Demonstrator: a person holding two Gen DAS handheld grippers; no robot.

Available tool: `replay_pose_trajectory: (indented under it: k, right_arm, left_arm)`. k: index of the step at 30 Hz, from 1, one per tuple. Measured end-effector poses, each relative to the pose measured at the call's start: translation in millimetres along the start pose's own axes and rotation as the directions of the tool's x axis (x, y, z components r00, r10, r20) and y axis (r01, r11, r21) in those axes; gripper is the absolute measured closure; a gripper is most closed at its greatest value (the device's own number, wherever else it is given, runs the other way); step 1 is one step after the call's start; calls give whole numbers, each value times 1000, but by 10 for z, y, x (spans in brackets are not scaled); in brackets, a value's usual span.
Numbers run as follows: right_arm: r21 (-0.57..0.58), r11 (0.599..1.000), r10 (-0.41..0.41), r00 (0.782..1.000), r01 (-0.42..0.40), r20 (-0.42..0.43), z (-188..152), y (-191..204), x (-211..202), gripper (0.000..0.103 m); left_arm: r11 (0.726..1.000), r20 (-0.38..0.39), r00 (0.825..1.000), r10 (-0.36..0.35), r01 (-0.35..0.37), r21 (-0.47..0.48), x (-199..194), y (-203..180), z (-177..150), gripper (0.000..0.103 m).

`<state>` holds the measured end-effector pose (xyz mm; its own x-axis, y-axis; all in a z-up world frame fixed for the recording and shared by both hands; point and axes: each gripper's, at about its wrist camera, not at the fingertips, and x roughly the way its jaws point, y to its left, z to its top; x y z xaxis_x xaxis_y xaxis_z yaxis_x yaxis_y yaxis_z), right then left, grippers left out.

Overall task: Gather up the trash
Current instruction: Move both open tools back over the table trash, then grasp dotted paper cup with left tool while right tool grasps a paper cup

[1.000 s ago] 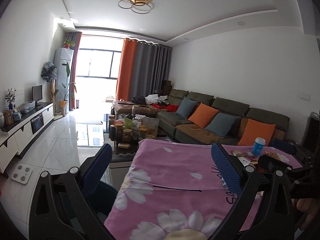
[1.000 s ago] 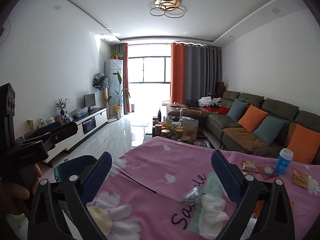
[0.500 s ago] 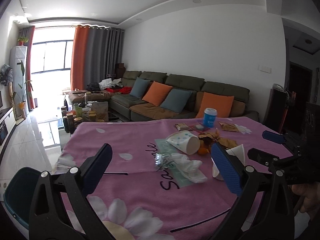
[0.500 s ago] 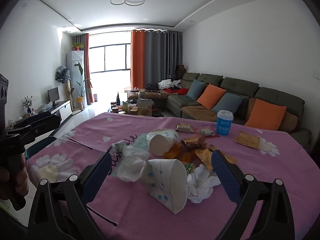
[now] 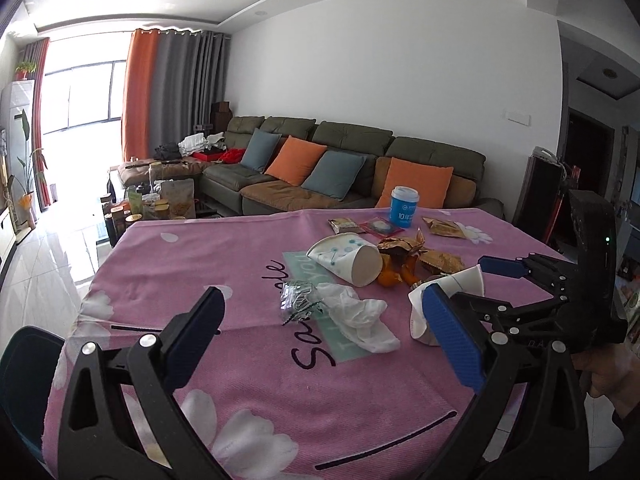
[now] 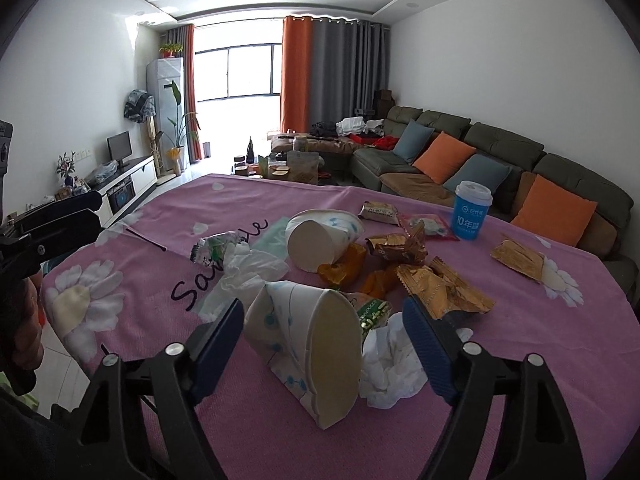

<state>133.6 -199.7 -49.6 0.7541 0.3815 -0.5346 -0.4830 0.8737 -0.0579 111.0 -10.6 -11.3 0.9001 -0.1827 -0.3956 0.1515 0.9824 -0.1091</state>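
A crushed white paper cup (image 6: 312,344) lies on the pink tablecloth (image 6: 500,360). It sits between the pads of my right gripper (image 6: 322,336), whose jaws are closing, with a gap still on the right pad's side. From the left wrist view that gripper (image 5: 476,284) straddles the same cup (image 5: 448,292). My left gripper (image 5: 324,332) is open over bare cloth, short of a crumpled tissue (image 5: 360,316) and a foil wrapper (image 5: 296,300). Beyond lie a second paper cup (image 6: 316,240) on its side, orange peel (image 6: 344,268) and gold wrappers (image 6: 436,284).
A blue lidded cup (image 6: 472,210) stands upright at the table's far side, with snack packets (image 6: 380,212) near it. A dark teal bin (image 5: 24,356) sits below the table's left edge. A sofa (image 5: 352,168) runs behind the table. Another tissue (image 6: 392,360) lies by the right finger.
Both grippers have swung from the room down and forward over the trash pile. The right jaws have narrowed around the crushed cup. The left jaws stay wide.
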Motion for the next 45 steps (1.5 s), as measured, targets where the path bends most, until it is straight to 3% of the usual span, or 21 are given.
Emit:
replay_pose_trajectory:
  k: [7, 15, 20, 28, 31, 33, 37, 41, 42, 45]
  right_arm:
    - [-43, 998, 42, 998, -44, -49, 3, 37, 80, 61]
    - [-94, 994, 41, 997, -47, -60, -8, 113, -4, 68]
    - [-97, 993, 63, 996, -68, -57, 1, 137, -75, 82]
    - [20, 994, 105, 994, -106, 43, 118, -5, -389, 82]
    - [68, 992, 102, 992, -107, 72, 144, -103, -474, 82]
    - [89, 990, 99, 992, -106, 81, 154, -165, -498, 82]
    - [112, 988, 97, 991, -106, 88, 169, -237, -500, 82]
    - [127, 985, 104, 991, -114, 88, 189, -254, -472, 82]
    - [131, 984, 109, 990, -120, 88, 199, -252, -463, 82]
    - [149, 977, 141, 985, -155, 101, 234, -247, -478, 82]
  left_arm:
    - [1000, -21, 1000, -10, 10, -1, 120, 35, 0, 6]
    - [1000, -21, 1000, -19, 20, 20, 240, 32, 87, 6]
    - [997, -14, 999, -37, 38, 68, 421, -18, 248, 6]
    - [988, -99, 991, -93, 104, 113, 1048, -53, 525, 6]
    - [975, -155, 978, -139, 163, 154, 1349, -76, 580, 6]
    - [945, -226, 952, -206, 254, 208, 1554, -100, 626, 6]
    - [886, -310, 922, -232, 332, 324, 1895, -124, 665, 6]
    - [861, -379, 892, -245, 380, 339, 2252, -88, 661, 6]
    - [859, -399, 882, -251, 393, 328, 2342, -80, 654, 6]
    - [834, -468, 830, -304, 469, 290, 2591, -86, 633, 6]
